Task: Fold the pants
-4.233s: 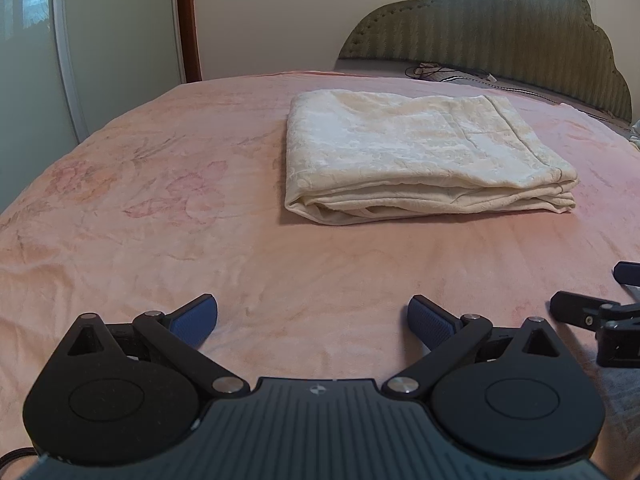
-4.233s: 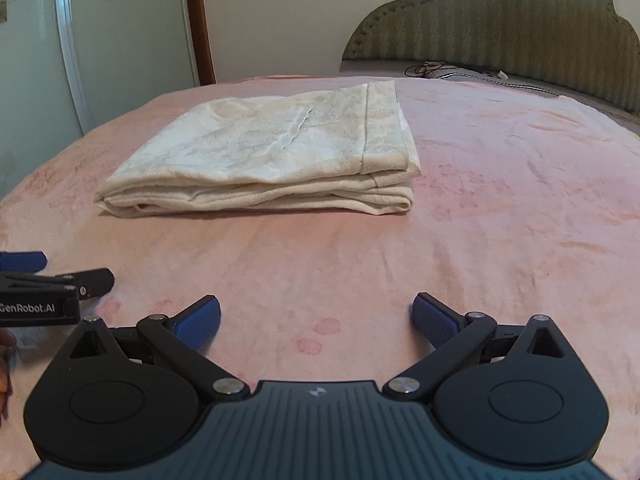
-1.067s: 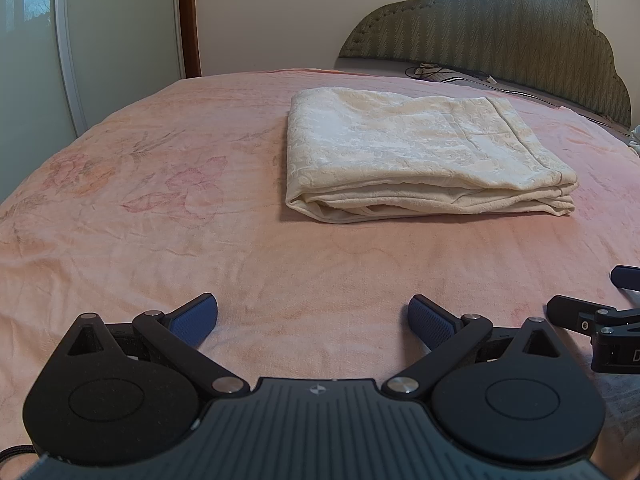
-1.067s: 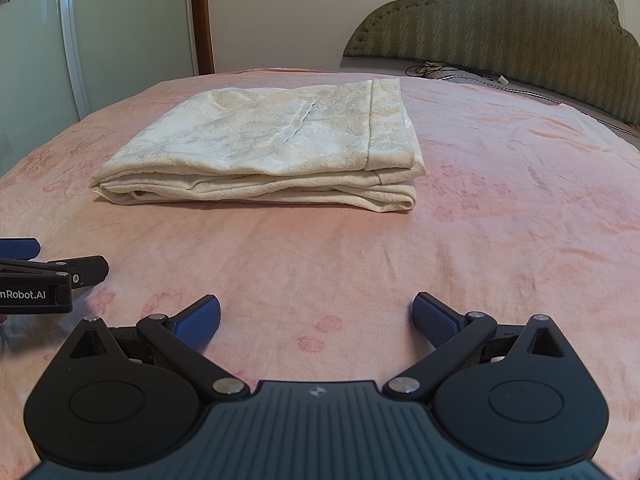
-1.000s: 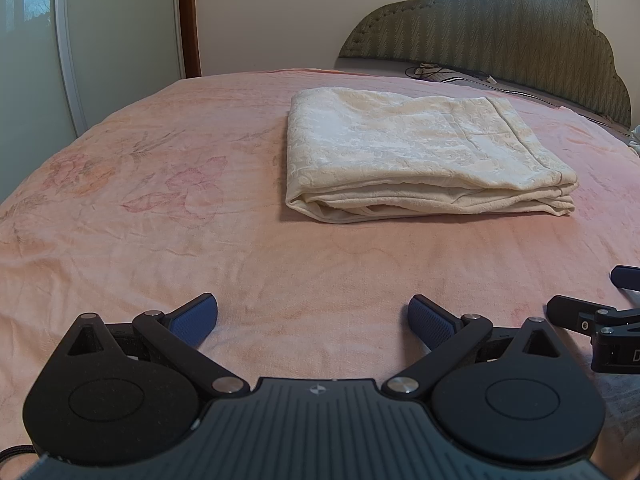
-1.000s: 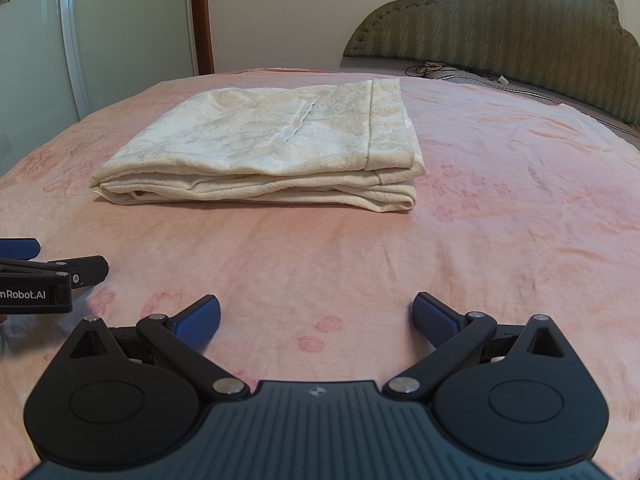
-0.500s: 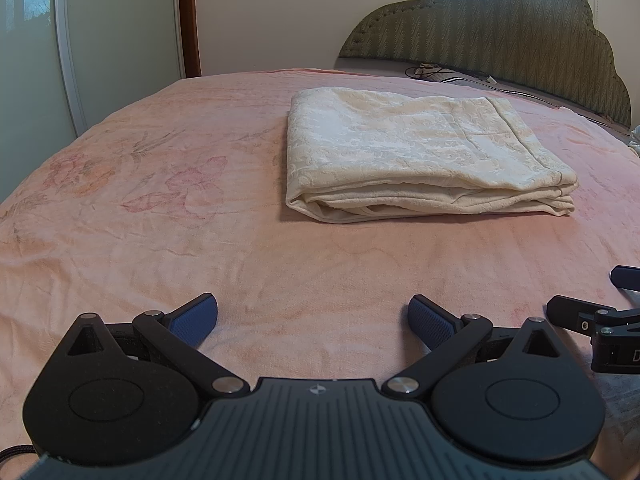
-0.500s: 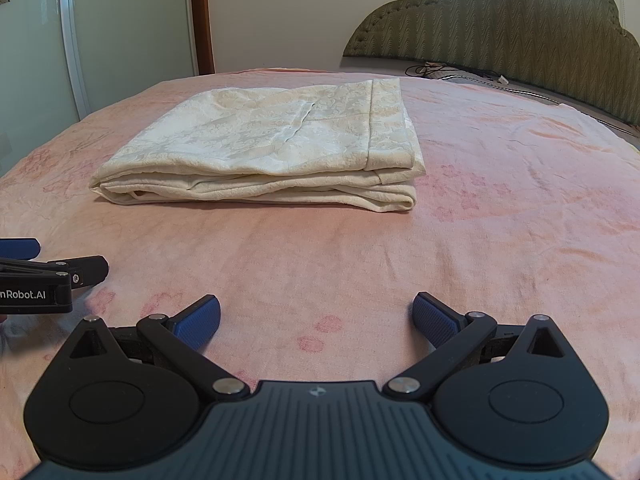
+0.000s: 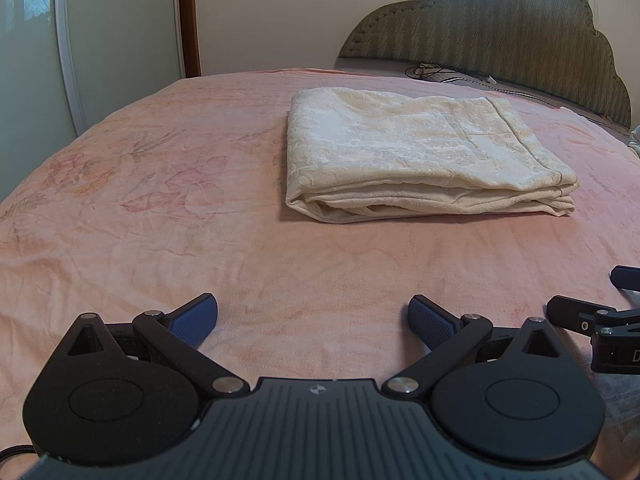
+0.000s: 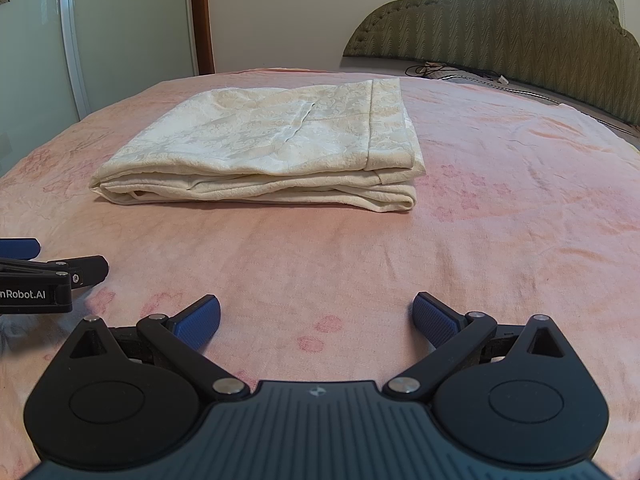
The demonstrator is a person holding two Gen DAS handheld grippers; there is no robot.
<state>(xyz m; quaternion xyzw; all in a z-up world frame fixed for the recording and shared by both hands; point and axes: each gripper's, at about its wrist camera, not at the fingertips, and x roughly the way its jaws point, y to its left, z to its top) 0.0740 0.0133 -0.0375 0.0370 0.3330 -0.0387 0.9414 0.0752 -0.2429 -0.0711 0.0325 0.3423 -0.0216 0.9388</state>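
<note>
Folded pants (image 9: 416,152) on bedspread (image 9: 160,208)

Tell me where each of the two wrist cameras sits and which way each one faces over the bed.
Left wrist: behind the open left gripper, low over the pink floral bedspread, facing the folded cream patterned pants and green padded headboard; the right gripper shows at right.
Right wrist: behind the open right gripper, same heading; the left gripper shows at left.
Shared: pants, bedspread, headboard.
</note>
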